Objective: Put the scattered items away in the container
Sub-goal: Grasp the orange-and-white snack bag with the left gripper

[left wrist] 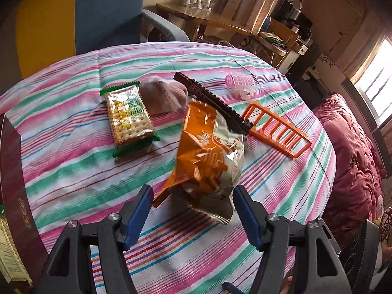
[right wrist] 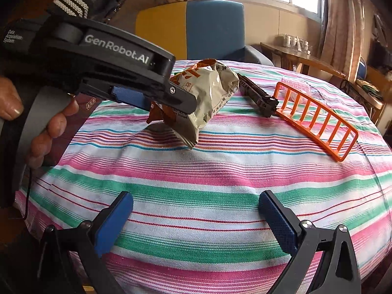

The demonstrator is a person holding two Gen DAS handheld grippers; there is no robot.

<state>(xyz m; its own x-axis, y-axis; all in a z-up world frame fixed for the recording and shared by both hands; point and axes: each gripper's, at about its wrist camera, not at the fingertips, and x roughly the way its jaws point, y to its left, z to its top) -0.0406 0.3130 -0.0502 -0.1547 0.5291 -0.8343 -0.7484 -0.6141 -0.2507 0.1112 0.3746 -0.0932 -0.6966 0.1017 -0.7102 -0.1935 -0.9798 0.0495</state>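
An orange and silver snack bag point(left wrist: 210, 152) point(right wrist: 210, 90) lies tilted on the striped tablecloth point(left wrist: 73, 171), its far end resting on a dark brown toothed bar point(left wrist: 208, 98). My left gripper point(left wrist: 192, 191) point(right wrist: 186, 100) is open, straddling the bag's crumpled near end with a pad at each edge but no visible squeeze. A dark red box point(left wrist: 12, 161) stands at the table's left edge. My right gripper point(right wrist: 196, 218) hangs open over bare cloth, nothing between its fingers.
A green cracker packet point(left wrist: 129, 117), a pinkish mesh pouch point(left wrist: 164, 93), an orange rack point(left wrist: 276, 127) point(right wrist: 316, 122) and a pink hair roller point(left wrist: 241, 83) lie on the table. A blue chair point(left wrist: 107, 12) stands behind it, a red quilt point(left wrist: 355, 159) to the right. A hand point(right wrist: 49, 127) holds the left gripper.
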